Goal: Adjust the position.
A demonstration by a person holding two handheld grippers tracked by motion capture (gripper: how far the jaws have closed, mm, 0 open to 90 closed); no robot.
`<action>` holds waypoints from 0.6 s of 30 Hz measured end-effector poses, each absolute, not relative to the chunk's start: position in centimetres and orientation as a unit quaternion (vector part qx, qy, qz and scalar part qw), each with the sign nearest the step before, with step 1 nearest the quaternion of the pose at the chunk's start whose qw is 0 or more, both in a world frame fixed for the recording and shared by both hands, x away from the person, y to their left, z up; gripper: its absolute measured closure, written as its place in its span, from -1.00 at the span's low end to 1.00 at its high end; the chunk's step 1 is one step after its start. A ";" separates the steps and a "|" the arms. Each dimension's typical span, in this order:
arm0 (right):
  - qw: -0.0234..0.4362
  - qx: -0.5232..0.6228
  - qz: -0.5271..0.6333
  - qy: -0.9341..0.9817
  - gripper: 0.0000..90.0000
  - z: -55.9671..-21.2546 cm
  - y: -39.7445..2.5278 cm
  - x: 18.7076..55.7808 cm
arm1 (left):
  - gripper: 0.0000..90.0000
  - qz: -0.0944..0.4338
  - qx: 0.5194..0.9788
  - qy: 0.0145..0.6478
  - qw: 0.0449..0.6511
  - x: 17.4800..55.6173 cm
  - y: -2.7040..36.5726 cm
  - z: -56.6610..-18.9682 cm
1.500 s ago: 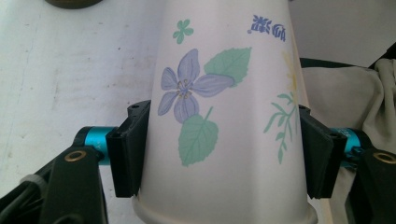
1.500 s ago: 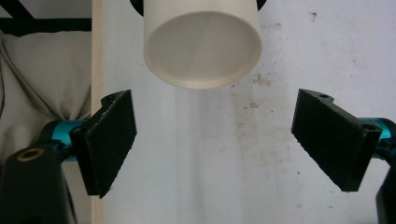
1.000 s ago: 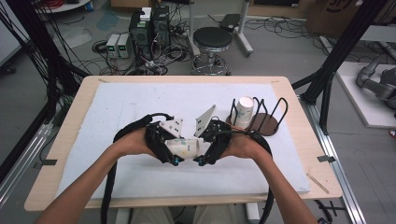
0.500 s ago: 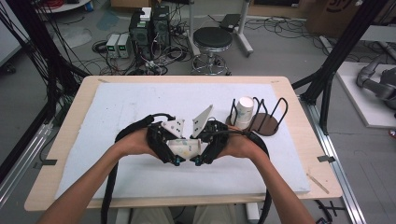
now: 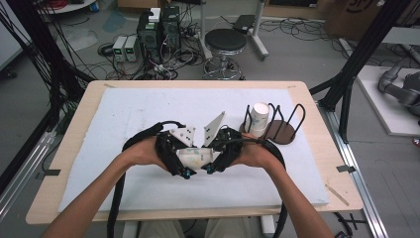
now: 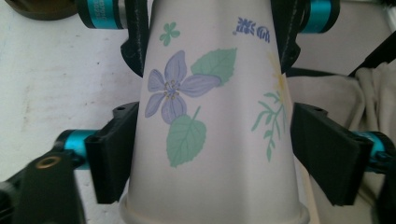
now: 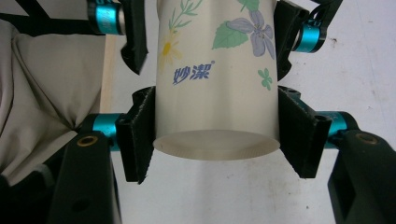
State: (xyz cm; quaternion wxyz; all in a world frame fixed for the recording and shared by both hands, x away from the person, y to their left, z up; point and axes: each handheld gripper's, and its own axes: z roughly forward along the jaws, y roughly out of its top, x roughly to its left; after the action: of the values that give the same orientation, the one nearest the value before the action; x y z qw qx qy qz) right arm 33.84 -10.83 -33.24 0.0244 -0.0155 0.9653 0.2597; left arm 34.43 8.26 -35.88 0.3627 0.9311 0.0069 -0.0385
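Note:
A white paper cup (image 5: 195, 155) printed with flowers and leaves lies on its side just above the white mat, held between both grippers. My left gripper (image 6: 215, 135) is shut on it near the rim, one jaw pressing each side. Facing it from the other end, my right gripper (image 7: 215, 133) is shut on the same cup (image 7: 215, 79) near its base. In the high view the left gripper (image 5: 184, 157) and right gripper (image 5: 210, 157) meet tip to tip at the table's middle front. Each gripper view shows the other gripper's jaws farther along the cup (image 6: 210, 116).
A dark wire cup rack (image 5: 285, 124) on a round brown base stands to the right, with another white cup (image 5: 258, 119) upright in it. The white mat (image 5: 124, 114) covers most of the wooden table (image 5: 317, 99). Black cables trail off both grippers toward the front edge.
The two grippers have drawn very slightly closer together around the cup. The rack and its cup have not moved.

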 end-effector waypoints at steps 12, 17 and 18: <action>0.026 -0.013 0.261 0.965 -0.20 -33.3 -11.1 34.1 | -0.73 -0.024 0.913 0.019 0.406 34.6 9.4 -34.9; 0.025 -0.011 0.265 0.964 -0.20 -33.4 -11.2 34.2 | -0.73 -0.013 0.905 0.026 0.425 34.6 10.4 -34.1; 0.025 -0.010 0.265 0.964 -0.20 -33.4 -11.2 34.2 | -0.73 -0.012 0.902 0.029 0.431 34.5 10.6 -34.0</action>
State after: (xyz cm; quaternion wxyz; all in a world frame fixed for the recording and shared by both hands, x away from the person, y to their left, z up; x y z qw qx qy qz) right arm 34.23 -11.24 -33.44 0.0249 -0.0103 0.9639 0.2649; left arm 34.53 10.58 -34.02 0.4314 0.9016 0.0286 -0.0116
